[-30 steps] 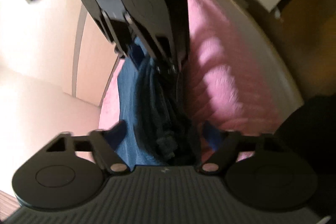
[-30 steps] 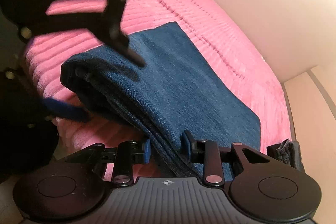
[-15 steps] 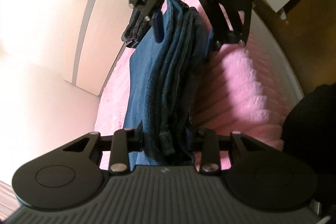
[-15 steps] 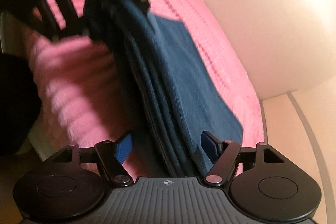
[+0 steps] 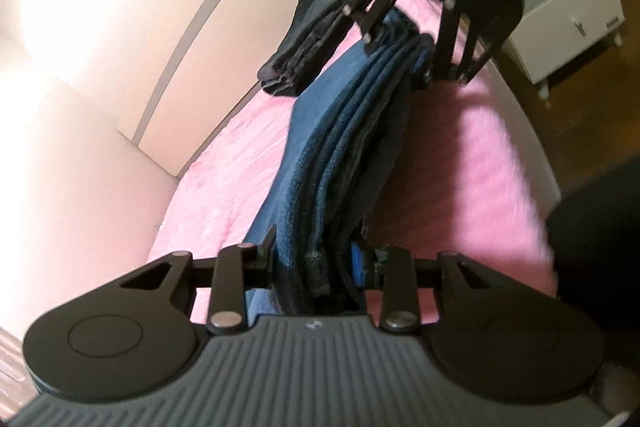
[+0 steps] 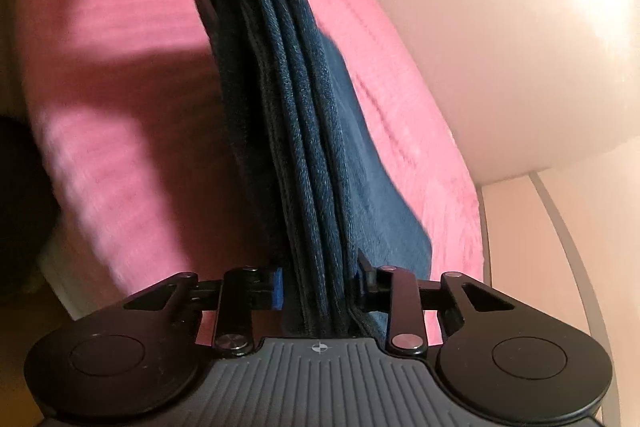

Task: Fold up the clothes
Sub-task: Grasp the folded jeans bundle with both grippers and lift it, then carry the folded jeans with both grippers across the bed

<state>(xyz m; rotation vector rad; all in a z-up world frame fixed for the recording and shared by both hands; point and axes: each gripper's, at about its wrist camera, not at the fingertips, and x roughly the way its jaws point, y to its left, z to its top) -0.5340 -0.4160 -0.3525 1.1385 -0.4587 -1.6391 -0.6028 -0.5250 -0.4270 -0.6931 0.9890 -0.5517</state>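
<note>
Up close, my left hand-held gripper (image 5: 316, 267) pinches one end of a folded stack of blue jeans (image 5: 340, 155), its pads pressed against the thick layered edge. My right hand-held gripper (image 6: 320, 283) is clamped the same way on the other end of the jeans, several denim folds squeezed between its pads. The jeans hang stretched between the two grippers, lifted above a pink blanket (image 5: 480, 167) that covers a bed, with one loose blue panel trailing down onto it. Farther off on the blanket, near the wall, lies a dark folded garment (image 5: 296, 55). Beyond the bed's edge stands a white cabinet (image 5: 568, 23) on a wooden floor.
</note>
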